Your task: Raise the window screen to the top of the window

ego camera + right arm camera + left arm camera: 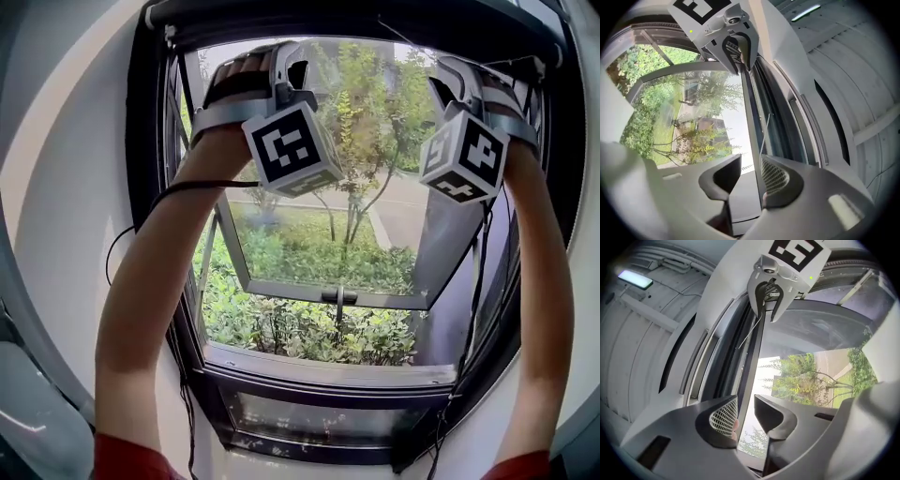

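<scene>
In the head view, the left marker cube (pixel 292 148) and the right marker cube (pixel 464 155) hide the jaws of both grippers. The left forearm (pixel 150 309) and the right forearm (pixel 544 309) are cut by the edge at 7 and 5 o'clock. Of the window screen (pixel 356 21) only a dark bar shows at 12 o'clock; its mesh cannot be made out. In the left gripper view, a small pale thing (pixel 735 427) behind one pad is too hidden to name.

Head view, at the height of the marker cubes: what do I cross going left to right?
White wall → left window frame → left gripper → tree outside → right gripper → right window frame.
</scene>
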`<state>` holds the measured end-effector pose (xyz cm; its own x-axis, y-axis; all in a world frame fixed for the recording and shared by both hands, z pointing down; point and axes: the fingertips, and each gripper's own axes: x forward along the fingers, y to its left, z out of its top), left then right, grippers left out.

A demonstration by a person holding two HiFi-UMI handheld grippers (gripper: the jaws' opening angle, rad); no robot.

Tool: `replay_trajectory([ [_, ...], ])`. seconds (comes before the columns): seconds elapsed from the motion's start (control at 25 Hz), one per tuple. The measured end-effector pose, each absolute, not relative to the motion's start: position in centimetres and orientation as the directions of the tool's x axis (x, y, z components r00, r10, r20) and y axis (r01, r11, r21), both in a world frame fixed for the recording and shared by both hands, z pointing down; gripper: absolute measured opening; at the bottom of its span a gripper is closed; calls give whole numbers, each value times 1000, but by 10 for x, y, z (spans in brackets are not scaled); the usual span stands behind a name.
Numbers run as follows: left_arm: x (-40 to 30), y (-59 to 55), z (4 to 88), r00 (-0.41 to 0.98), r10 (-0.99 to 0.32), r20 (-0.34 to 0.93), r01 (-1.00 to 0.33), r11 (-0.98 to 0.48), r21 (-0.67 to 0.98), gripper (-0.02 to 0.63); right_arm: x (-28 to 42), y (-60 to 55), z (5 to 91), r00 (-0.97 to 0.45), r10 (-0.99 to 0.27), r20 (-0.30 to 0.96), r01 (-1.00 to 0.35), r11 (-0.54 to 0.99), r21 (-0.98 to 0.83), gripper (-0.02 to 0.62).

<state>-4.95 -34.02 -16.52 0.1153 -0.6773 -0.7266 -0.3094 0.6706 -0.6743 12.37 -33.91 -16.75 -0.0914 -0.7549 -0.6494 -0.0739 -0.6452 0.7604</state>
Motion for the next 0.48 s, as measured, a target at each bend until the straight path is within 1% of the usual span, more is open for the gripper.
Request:
replay_trajectory([
  [0.16, -48, -343, -143, 129, -686, -716, -348, 644, -681, 94, 120, -329, -155, -140, -701, -699, -130, -687, 715, 123],
  [0.28, -50, -349, -126, 136, -697, -704, -392, 614, -685, 94, 108, -315, -147, -174, -681, -711, -162, -693, 703, 123],
  [0.48, -56, -355, -101, 139, -710, -690, -424, 587, -689, 94, 101, -304, -136, -196, -653, -732, -157, -716, 681, 123],
])
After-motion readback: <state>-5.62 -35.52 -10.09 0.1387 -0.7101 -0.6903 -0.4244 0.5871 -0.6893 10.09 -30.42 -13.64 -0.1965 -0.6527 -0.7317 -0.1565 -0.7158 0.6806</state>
